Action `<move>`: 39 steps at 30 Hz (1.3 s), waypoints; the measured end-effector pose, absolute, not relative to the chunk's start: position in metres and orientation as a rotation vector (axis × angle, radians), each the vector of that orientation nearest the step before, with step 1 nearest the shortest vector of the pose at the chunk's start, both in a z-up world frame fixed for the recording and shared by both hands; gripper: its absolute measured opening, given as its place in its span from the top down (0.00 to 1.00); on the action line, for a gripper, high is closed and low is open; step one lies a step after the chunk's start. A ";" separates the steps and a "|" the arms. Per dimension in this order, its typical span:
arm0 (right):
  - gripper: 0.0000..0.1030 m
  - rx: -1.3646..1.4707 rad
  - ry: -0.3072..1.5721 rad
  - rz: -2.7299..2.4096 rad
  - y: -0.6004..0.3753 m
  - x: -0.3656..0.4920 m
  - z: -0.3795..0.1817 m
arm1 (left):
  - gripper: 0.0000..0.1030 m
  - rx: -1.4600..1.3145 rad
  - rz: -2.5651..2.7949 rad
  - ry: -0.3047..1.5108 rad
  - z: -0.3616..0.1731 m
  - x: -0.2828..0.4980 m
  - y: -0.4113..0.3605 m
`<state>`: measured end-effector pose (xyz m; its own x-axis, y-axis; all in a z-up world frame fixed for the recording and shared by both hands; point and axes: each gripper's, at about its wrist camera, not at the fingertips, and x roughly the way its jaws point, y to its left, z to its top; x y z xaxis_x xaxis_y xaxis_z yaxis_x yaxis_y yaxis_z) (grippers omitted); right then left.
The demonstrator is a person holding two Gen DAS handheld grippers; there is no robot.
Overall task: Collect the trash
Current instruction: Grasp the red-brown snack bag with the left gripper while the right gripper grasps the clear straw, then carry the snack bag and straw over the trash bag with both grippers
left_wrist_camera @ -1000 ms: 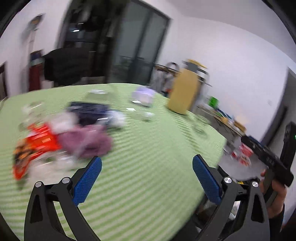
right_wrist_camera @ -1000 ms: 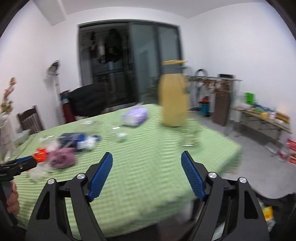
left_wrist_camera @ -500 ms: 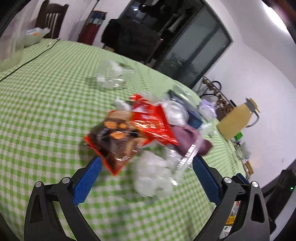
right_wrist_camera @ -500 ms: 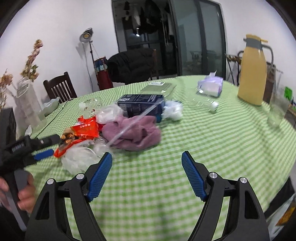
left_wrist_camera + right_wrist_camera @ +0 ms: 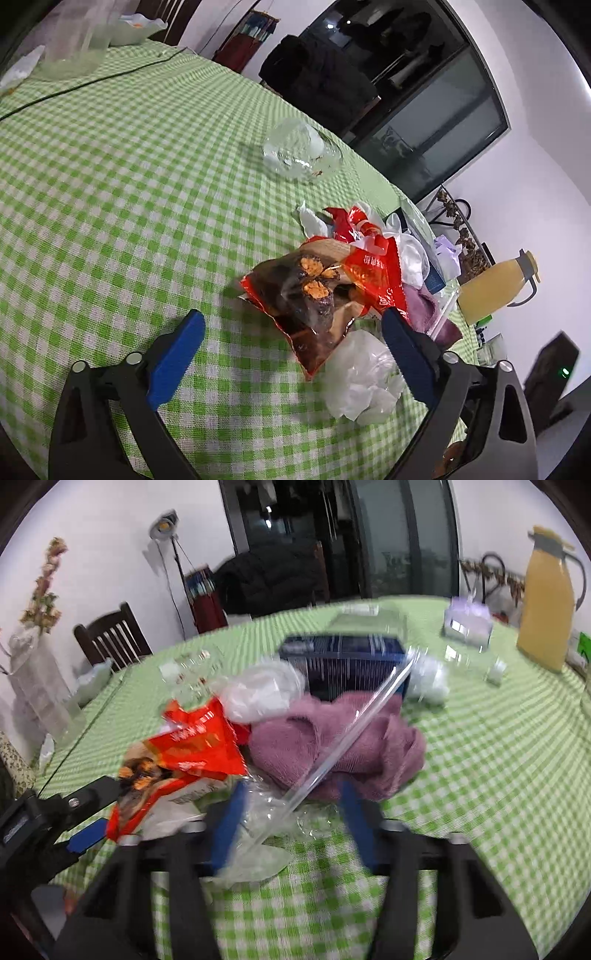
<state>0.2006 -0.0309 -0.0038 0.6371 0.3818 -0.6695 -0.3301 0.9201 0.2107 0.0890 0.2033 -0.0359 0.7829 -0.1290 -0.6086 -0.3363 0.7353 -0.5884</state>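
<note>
A pile of trash lies on the green checked tablecloth (image 5: 110, 177). A red and brown snack wrapper (image 5: 314, 295) lies on its near side, also in the right wrist view (image 5: 184, 749). White crumpled plastic (image 5: 358, 380) lies beside it. A clear plastic bag with a stiff strip (image 5: 347, 746) lies over a purple cloth (image 5: 340, 742). My left gripper (image 5: 291, 343) is open, its jaws on either side of the wrapper's near end. My right gripper (image 5: 291, 823) is open, its jaws around the clear plastic at the pile's near edge.
A dark blue box (image 5: 343, 664) stands behind the cloth. A clear crumpled container (image 5: 299, 151) lies farther back. A yellow jug (image 5: 546, 602), a tissue pack (image 5: 467, 622), a vase with flowers (image 5: 33, 686) and a chair (image 5: 110, 638) are around the table.
Both grippers have swung from the table's far side to the trash pile and moved in close. The right gripper's jaws have narrowed around the clear plastic.
</note>
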 end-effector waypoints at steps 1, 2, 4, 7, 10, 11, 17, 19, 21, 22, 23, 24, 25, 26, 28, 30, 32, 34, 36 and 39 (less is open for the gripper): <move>0.81 0.090 0.791 0.412 -0.034 0.203 -0.006 | 0.18 -0.746 0.122 0.673 -0.036 0.089 0.203; 0.85 0.097 0.788 0.413 -0.037 0.202 -0.005 | 0.23 -0.746 0.118 0.675 -0.037 0.090 0.202; 0.95 0.098 0.762 0.409 -0.045 0.197 0.000 | 0.36 -0.752 0.100 0.677 -0.037 0.090 0.201; 0.95 0.103 0.706 0.410 -0.058 0.186 0.015 | 0.55 -0.737 0.077 0.678 -0.036 0.093 0.194; 0.95 0.114 0.650 0.409 -0.073 0.177 0.029 | 0.62 -0.687 0.083 0.673 -0.033 0.095 0.187; 0.95 0.125 0.631 0.414 -0.081 0.174 0.034 | 0.66 -0.668 0.090 0.668 -0.032 0.095 0.185; 0.95 0.168 0.553 0.428 -0.124 0.155 0.047 | 0.92 -0.599 0.107 0.667 -0.029 0.101 0.178; 0.95 0.143 0.523 0.407 -0.140 0.147 0.051 | 0.92 -0.595 0.131 0.627 -0.020 0.096 0.178; 0.95 0.129 0.504 0.383 -0.156 0.141 0.054 | 0.92 -0.558 0.150 0.574 -0.008 0.090 0.174; 0.95 0.132 0.496 0.370 -0.164 0.141 0.054 | 0.92 -0.528 0.167 0.532 0.005 0.085 0.169; 0.95 0.137 0.492 0.359 -0.172 0.139 0.054 | 0.93 -0.509 0.177 0.506 0.014 0.082 0.166; 0.95 0.143 0.493 0.351 -0.179 0.139 0.054 | 0.93 -0.489 0.186 0.484 0.025 0.079 0.162; 0.95 0.155 0.491 0.341 -0.189 0.137 0.053 | 0.93 -0.467 0.193 0.460 0.038 0.076 0.156; 0.95 0.162 0.487 0.331 -0.196 0.135 0.052 | 0.93 -0.449 0.195 0.441 0.049 0.074 0.150; 0.95 0.185 0.484 0.309 -0.213 0.132 0.049 | 0.93 -0.405 0.184 0.406 0.070 0.071 0.134; 0.95 0.212 0.480 0.289 -0.229 0.130 0.048 | 0.93 -0.370 0.154 0.386 0.084 0.069 0.115; 0.95 0.240 0.470 0.257 -0.249 0.125 0.047 | 0.93 -0.338 0.110 0.374 0.094 0.070 0.090; 0.95 0.258 0.458 0.214 -0.273 0.120 0.044 | 0.93 -0.318 0.058 0.372 0.100 0.074 0.065; 0.95 0.278 0.446 0.172 -0.297 0.112 0.042 | 0.93 -0.315 0.016 0.385 0.103 0.081 0.046; 0.95 0.315 0.430 0.070 -0.347 0.098 0.035 | 0.93 -0.283 -0.063 0.426 0.103 0.096 0.005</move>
<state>0.0982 -0.3467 0.0346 0.9075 0.1330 -0.3983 -0.0007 0.9490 0.3152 0.0958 0.0049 0.1034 0.9094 -0.1192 -0.3985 0.0013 0.9589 -0.2838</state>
